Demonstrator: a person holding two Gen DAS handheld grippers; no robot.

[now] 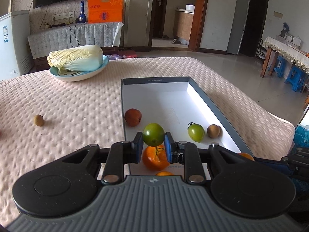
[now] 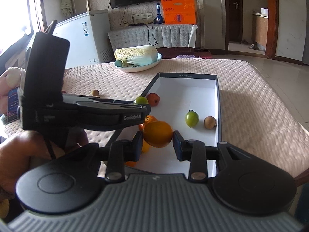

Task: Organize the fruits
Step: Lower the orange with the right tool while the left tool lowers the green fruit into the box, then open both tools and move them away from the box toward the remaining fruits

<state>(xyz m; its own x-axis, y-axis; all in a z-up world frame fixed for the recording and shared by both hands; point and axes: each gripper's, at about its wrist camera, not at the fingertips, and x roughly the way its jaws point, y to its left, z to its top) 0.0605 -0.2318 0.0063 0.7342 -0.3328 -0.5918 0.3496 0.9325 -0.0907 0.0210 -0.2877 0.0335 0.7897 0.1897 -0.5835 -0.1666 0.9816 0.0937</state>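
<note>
Left gripper (image 1: 154,137) clamps green fruit (image 1: 153,134), half-hiding orange (image 1: 154,159) below.

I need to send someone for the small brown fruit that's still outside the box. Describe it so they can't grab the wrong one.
Start at the pink quilted table and find the shallow white box with dark walls. The small brown fruit lies alone on the cloth to the box's left, nearer than the plate of cabbage. Its brown lookalike lies inside the box beside a green fruit; this one is outside, touching nothing.
</note>
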